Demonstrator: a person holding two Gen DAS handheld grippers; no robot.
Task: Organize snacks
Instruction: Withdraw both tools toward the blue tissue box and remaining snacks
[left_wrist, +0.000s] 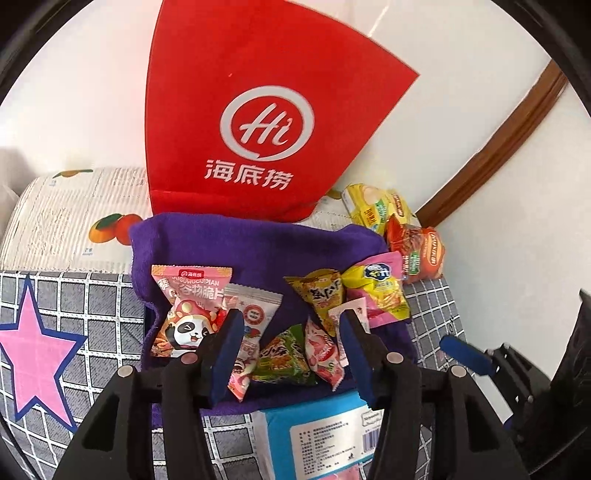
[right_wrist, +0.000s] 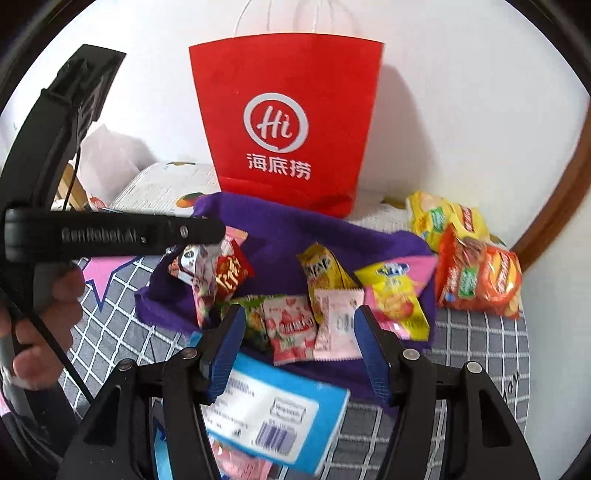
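Note:
Several small snack packets lie on a purple cloth (left_wrist: 240, 251): a pink panda packet (left_wrist: 188, 317), a green one (left_wrist: 284, 354), a strawberry one (left_wrist: 321, 350) and a yellow one (left_wrist: 321, 295). Behind the cloth a red paper bag (left_wrist: 258, 110) stands against the wall. My left gripper (left_wrist: 291, 350) hovers open over the green and strawberry packets, holding nothing. My right gripper (right_wrist: 301, 343) is open above the strawberry packet (right_wrist: 291, 328) and a pale pink packet (right_wrist: 340, 325). A blue box (right_wrist: 273, 413) lies blurred just below its fingers.
Yellow (right_wrist: 443, 218) and orange biscuit packs (right_wrist: 480, 280) lie right of the cloth. A grid-patterned sheet with a pink star (left_wrist: 37, 350) covers the surface. A newsprint-patterned cushion (left_wrist: 74, 214) sits at the back left. A hand (right_wrist: 44, 314) holds the left gripper's handle.

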